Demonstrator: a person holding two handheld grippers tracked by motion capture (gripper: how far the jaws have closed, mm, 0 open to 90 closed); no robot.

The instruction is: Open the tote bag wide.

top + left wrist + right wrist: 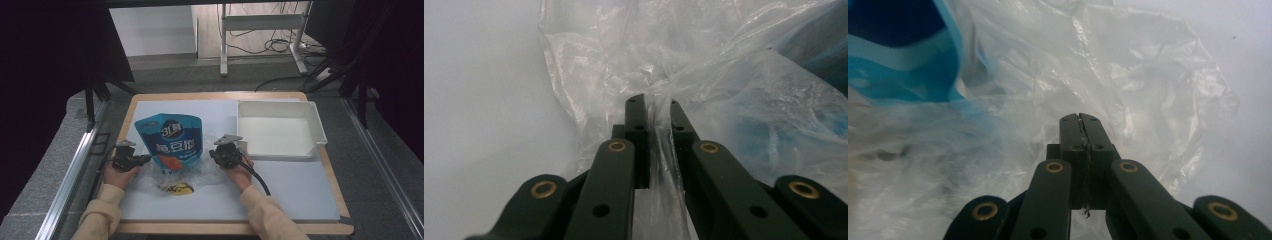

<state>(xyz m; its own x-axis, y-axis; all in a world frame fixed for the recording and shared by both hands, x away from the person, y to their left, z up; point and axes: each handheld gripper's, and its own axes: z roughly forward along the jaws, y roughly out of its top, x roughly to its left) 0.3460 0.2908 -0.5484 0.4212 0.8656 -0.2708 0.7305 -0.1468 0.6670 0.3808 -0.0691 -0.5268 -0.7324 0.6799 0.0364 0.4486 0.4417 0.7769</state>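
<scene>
Nearest the camera: two forearms in pale sleeves come in over the near edge of the table, each hand holding a gripper.

Left gripper: in the left gripper view its jaws are pinched on a fold of the clear plastic bag, with film bunched between the tips. Right gripper: jaws pressed together, with a thin edge of the same bag caught in the seam.

The bag lies crumpled on the near-middle of the grey mat, between the two grippers. A blue stand-up pouch sits with its lower end in the bag mouth and its upper end pointing toward the far edge. Something yellow shows through the film at the bag's near side; cannot tell what it is.

White tray at the far right corner, apart from the bag.

Handling, as judged: the film is thin, limp and slippery, likely to tear or slip if pulled hard. The rim on either side of the opening looks the best place to hold, as the grippers have it. The pouch looks fuller and stiffer; its flat top seal would take a grip.
</scene>
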